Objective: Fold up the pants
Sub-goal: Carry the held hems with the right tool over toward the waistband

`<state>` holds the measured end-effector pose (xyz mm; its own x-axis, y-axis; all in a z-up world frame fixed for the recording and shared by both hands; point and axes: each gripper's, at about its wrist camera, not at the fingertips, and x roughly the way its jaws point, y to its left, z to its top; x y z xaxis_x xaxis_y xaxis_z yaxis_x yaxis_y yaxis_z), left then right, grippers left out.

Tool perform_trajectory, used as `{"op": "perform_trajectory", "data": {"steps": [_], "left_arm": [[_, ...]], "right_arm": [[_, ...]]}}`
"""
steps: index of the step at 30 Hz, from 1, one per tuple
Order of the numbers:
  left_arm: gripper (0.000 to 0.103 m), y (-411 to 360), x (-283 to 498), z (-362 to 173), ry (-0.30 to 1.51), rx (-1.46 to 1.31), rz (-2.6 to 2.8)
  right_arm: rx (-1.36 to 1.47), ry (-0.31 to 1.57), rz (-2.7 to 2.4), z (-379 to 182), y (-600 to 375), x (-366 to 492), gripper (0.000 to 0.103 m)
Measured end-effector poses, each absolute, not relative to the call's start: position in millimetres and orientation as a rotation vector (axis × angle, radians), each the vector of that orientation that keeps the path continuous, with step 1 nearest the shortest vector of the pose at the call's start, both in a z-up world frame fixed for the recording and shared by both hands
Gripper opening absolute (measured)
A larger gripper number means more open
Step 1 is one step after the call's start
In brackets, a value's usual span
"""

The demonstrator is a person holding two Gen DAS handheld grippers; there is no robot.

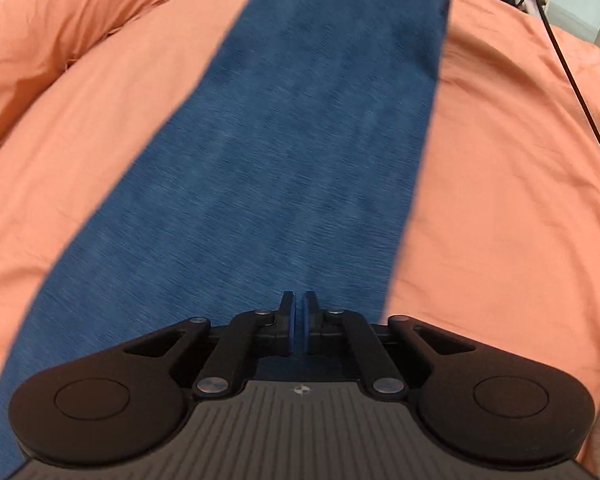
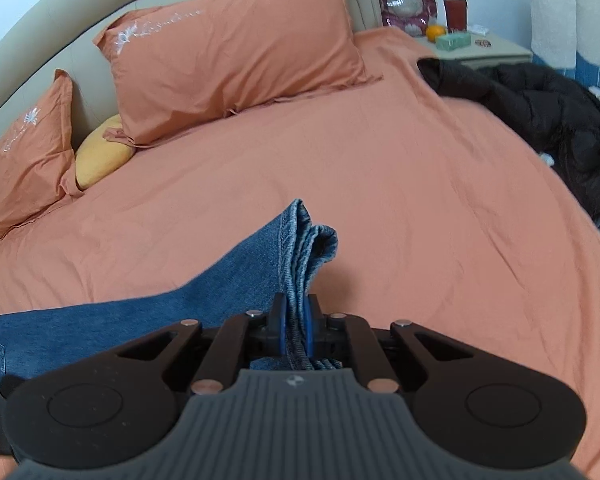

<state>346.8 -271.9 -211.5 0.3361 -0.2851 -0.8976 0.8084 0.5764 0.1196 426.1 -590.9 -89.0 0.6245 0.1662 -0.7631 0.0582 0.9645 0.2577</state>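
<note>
Blue denim pants point(image 1: 284, 152) lie stretched in a long band over the orange bed sheet point(image 1: 500, 220) in the left wrist view, running away from my left gripper point(image 1: 299, 300). Its pads are nearly together above the denim; I cannot tell whether cloth is between them. In the right wrist view my right gripper point(image 2: 297, 302) is shut on the bunched hem end of the pants point(image 2: 300, 248), which stands up between the pads. The rest of the leg trails down to the left.
Two orange pillows point(image 2: 236, 52) and a yellow cushion point(image 2: 100, 156) lie at the head of the bed. A black jacket point(image 2: 540, 108) lies on the right side. A nightstand point(image 2: 484, 50) holds a plush toy and small items. A black cable point(image 1: 572, 80) crosses the sheet.
</note>
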Motion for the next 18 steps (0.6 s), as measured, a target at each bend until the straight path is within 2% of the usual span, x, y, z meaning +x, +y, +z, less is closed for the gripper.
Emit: {"op": "perform_trajectory", "data": {"steps": [6,7,8,9,18], "left_arm": [[0.000,-269.1,325.1,-210.8,0.961,0.620,-0.750],[0.002,-264.5,321.8,-206.1,0.971,0.592,-0.767],[0.012,-258.3,318.3,-200.6,0.981,0.561,-0.787],[0.013,-251.0,313.2,-194.1,0.970,0.549,-0.793],[0.014,-141.9,284.0,-143.2,0.884,0.427,-0.643]], "right_arm": [[0.243,0.877,0.073,-46.4,-553.8,423.0,0.004],[0.237,0.875,0.082,-38.9,-546.4,421.3,0.004],[0.230,0.869,0.092,-29.8,-536.9,420.1,0.004],[0.219,0.863,0.103,-19.8,-526.4,418.3,0.004],[0.151,0.821,0.229,74.4,-396.3,408.9,0.004]]}}
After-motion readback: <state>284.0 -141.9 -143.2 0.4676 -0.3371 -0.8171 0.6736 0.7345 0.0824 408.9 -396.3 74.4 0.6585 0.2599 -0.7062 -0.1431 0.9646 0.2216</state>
